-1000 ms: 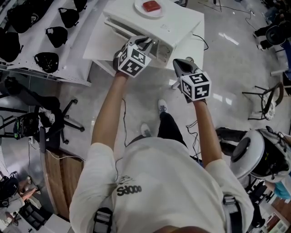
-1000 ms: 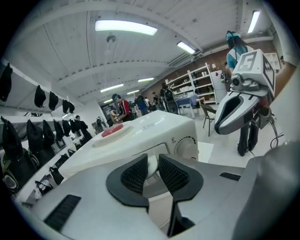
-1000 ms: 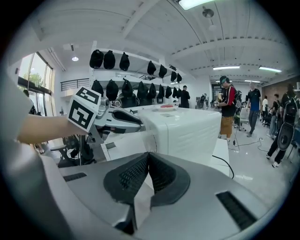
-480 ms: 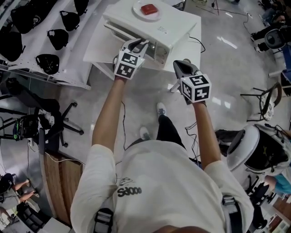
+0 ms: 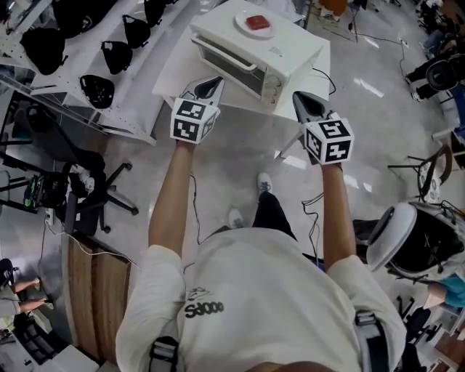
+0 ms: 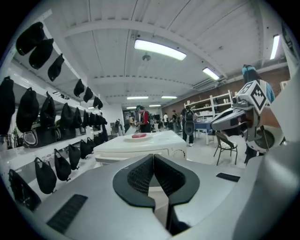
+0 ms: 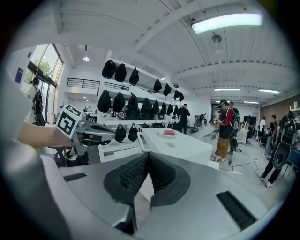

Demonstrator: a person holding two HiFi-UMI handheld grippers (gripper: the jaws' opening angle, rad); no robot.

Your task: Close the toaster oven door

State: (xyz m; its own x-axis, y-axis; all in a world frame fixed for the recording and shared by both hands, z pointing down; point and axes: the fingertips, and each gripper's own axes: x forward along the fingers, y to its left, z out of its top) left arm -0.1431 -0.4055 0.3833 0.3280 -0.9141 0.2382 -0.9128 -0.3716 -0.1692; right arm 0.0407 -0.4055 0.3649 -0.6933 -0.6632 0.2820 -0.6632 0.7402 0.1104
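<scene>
The white toaster oven (image 5: 272, 54) stands on a white table (image 5: 173, 69), its door up and shut, the handle bar (image 5: 225, 54) across the front. A plate with a red item (image 5: 256, 22) rests on its top. My left gripper (image 5: 208, 87) hangs just short of the door's left end, shut and empty. To the right of the oven my right gripper (image 5: 301, 100) is also clear of it, shut with nothing held. In the left gripper view the oven (image 6: 140, 149) lies beyond the closed left gripper (image 6: 153, 159). The right gripper view shows the oven (image 7: 180, 146) past the closed right gripper (image 7: 148, 157).
Black bags (image 5: 94, 89) lie on a white shelf at the left. An office chair (image 5: 87, 192) stands below it. Cables (image 5: 323, 73) run over the floor by the table. A folding chair (image 5: 429, 160) is at the right. People stand far off (image 7: 227, 129).
The left gripper was at the oven door with its jaws apart; now it has drawn back and shut. The door now stands closed. The right gripper moved back slightly.
</scene>
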